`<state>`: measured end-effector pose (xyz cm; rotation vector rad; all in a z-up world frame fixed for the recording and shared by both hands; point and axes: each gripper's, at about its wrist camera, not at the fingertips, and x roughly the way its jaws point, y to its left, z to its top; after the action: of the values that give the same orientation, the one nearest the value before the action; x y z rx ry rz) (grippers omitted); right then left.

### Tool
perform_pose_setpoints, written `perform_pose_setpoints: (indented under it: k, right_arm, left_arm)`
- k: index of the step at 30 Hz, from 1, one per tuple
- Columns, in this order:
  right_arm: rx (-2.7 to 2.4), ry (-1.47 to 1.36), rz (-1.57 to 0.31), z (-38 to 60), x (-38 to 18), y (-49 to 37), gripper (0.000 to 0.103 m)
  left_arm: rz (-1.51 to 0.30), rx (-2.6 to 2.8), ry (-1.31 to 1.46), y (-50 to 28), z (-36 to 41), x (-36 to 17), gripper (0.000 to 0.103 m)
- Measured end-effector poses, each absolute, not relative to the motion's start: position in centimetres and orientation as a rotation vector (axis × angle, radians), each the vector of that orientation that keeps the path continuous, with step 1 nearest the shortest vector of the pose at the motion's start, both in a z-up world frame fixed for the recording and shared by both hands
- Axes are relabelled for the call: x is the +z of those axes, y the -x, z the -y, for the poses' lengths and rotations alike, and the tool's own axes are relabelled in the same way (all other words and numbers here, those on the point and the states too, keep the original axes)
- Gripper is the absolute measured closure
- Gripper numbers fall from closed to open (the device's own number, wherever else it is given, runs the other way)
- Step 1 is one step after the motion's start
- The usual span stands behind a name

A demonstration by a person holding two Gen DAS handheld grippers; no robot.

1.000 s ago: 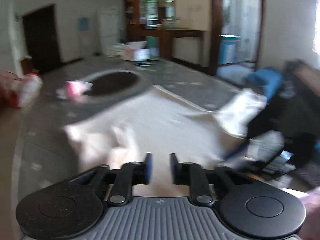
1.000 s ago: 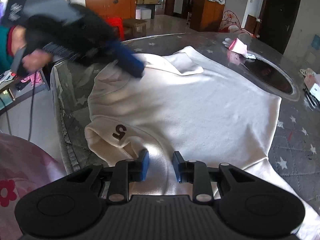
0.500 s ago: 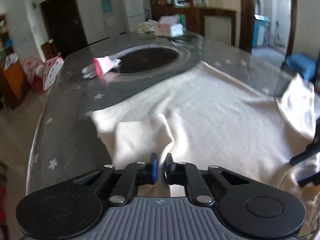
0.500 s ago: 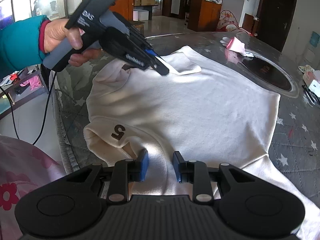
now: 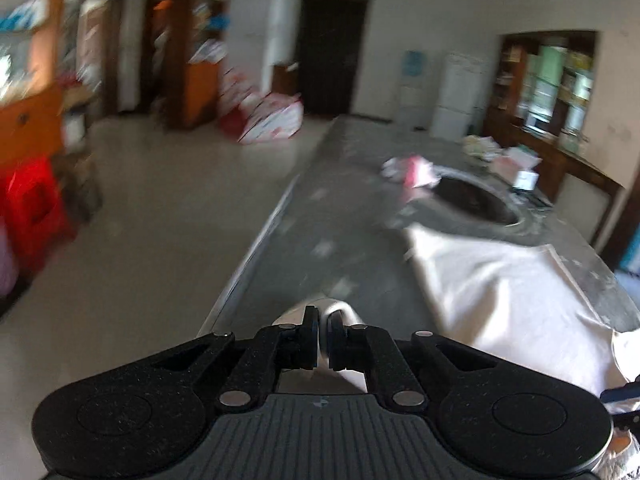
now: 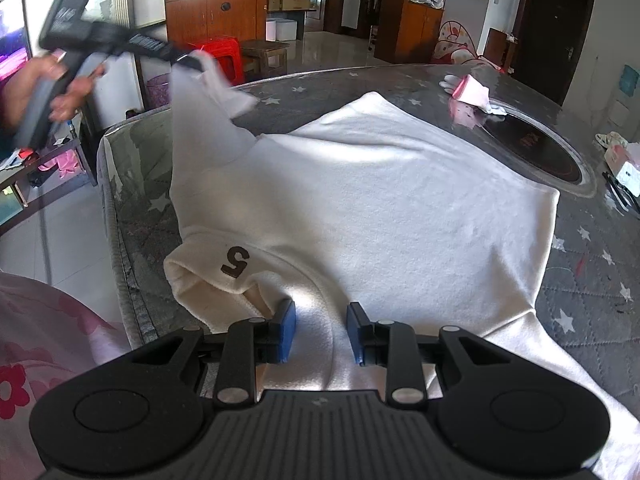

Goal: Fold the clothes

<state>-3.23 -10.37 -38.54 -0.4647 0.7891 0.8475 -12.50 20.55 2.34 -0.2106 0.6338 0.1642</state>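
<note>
A white sweatshirt (image 6: pixel 380 208) lies spread on the grey star-patterned table (image 6: pixel 592 264), with a brown "5" on the near sleeve cuff (image 6: pixel 236 262). My left gripper (image 5: pixel 323 340) is shut on the far sleeve (image 5: pixel 334 308) and holds it lifted off the table's left edge; in the right wrist view that gripper (image 6: pixel 188 60) shows at upper left with the sleeve (image 6: pixel 200 104) hanging from it. The shirt body (image 5: pixel 508 292) lies to its right. My right gripper (image 6: pixel 321 330) is open, low over the shirt near the collar.
A pink and white packet (image 6: pixel 472 92) and a dark round inset (image 6: pixel 532 152) sit on the far part of the table. A box (image 6: pixel 624 160) lies at the right edge. A red stool (image 6: pixel 222 54) and cabinets stand beyond the table.
My left gripper closed on the far sleeve and lifted it up and out to the left, past the table edge. The right gripper has stayed in place, open.
</note>
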Motion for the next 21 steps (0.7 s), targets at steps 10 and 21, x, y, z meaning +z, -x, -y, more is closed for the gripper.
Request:
perform_pose_setpoints:
  k: [10, 21]
  right_arm:
    - [0.846, 0.468, -0.793, 10.4, -38.5, 3.2, 0.075]
    - [0.842, 0.456, -0.794, 10.6, -38.5, 3.0, 0.069]
  left_arm:
    - [-0.724, 0.268, 0.085, 14.3, -20.8, 1.2, 0.05]
    - [-0.753, 0.368, 0.195, 13.5, -22.9, 0.1, 0.048]
